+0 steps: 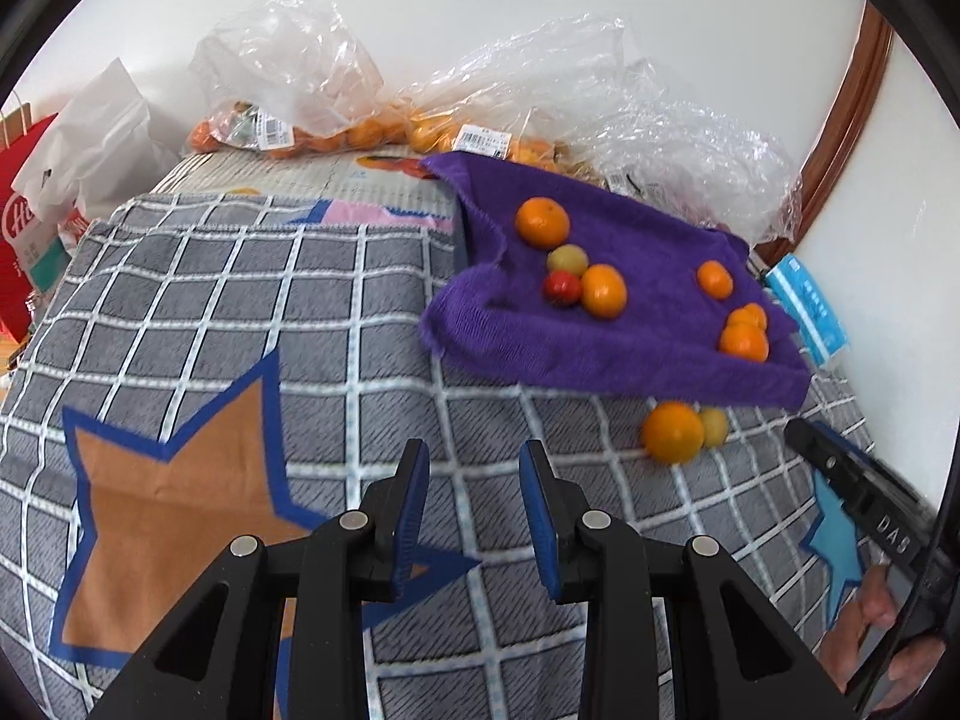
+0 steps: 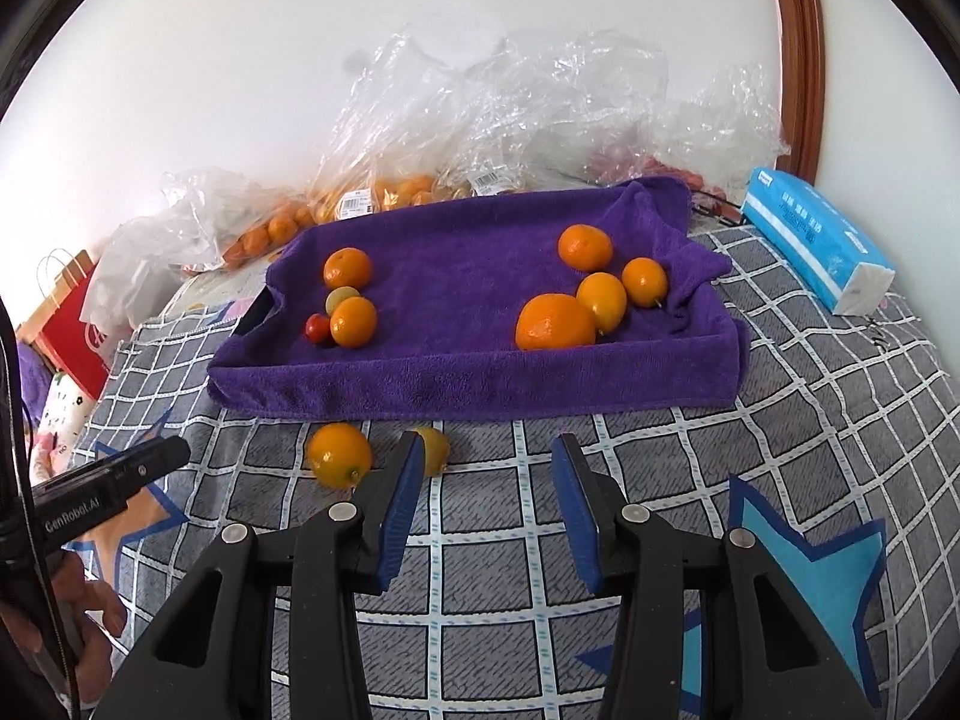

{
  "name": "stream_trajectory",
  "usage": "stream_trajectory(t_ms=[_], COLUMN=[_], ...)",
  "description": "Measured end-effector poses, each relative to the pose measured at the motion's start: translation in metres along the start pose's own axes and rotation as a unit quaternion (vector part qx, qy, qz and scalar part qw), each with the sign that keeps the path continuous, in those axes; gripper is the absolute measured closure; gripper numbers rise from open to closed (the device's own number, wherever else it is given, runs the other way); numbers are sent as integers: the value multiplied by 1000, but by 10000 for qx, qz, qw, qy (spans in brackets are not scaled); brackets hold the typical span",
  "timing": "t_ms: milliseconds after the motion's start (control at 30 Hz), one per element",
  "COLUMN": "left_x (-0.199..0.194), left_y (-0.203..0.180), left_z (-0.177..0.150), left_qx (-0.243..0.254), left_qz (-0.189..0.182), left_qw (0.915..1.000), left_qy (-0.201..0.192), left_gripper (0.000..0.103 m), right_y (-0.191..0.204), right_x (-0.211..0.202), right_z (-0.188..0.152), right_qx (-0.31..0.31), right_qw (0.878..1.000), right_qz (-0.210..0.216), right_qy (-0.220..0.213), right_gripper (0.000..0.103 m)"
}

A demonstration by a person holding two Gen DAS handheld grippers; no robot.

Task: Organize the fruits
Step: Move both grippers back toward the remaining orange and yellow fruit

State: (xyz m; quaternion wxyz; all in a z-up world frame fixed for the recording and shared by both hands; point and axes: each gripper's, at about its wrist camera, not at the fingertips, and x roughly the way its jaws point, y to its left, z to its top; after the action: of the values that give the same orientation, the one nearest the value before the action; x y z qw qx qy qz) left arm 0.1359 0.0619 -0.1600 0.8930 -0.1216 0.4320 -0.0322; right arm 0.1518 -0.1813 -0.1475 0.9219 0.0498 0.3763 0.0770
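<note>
White wall behind, and a bed under a grey checked blanket [image 2: 492, 546] with star patches; clear plastic bags [image 2: 384, 180] of small oranges lie along the far edge.

Purple towel [image 2: 456, 276] spread over what looks like a shallow tray, far centre. It serves as the sorting spot: fruit sits on it in two clumps. Left clump: two oranges, a pale green fruit, a red tomato [image 2: 317, 327]. Right clump: a big orange [image 2: 555, 323] with three smaller ones touching or just beside it.

Two strays lie off the towel on the blanket, just near of its front edge: an orange [image 2: 339, 455] and a yellowish fruit [image 2: 433, 450] half hidden behind my right tongs' left finger. I judge these are the ones left to move.

Right tongs [image 2: 485, 468] empty, jaws parted, aimed down just right of the strays. Left tongs [image 1: 474, 474] carry nothing between the pads; a visible gap stays, though the jaws stand narrow. In the left wrist view the strays [image 1: 672, 432] sit to the right, nearer the other tool.

Blue tissue pack [image 2: 816, 240] far right, clear of the work.
</note>
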Motion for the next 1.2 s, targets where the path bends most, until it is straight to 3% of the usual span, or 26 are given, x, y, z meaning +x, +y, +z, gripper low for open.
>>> stream_trajectory(t_ms=[267, 367, 500, 833, 1067, 1200], left_x=[0, 6, 4, 3, 3, 3], left_y=[9, 15, 17, 30, 27, 30], left_z=[-13, -17, -21, -20, -20, -20], left_qx=[38, -42, 71, -224, -154, -196], left_qz=[119, -55, -23, -463, -477, -540], left_qw=[9999, 10000, 9999, 9986, 9986, 9982], left_qy=[-76, 66, -112, -133, -136, -144], left_gripper=[74, 74, 74, 72, 68, 68], right_y=[5, 8, 15, 20, 26, 30], right_x=[3, 10, 14, 38, 50, 51], right_z=[-2, -2, 2, 5, 2, 3], right_qx=[-41, -52, -79, -24, -101, -95], right_qw=[9998, 9997, 9997, 9991, 9987, 9990], right_qz=[-157, -116, -95, -134, -148, 71], right_qy=[100, 230, 187, 398, 477, 441], right_gripper=[58, 61, 61, 64, 65, 83])
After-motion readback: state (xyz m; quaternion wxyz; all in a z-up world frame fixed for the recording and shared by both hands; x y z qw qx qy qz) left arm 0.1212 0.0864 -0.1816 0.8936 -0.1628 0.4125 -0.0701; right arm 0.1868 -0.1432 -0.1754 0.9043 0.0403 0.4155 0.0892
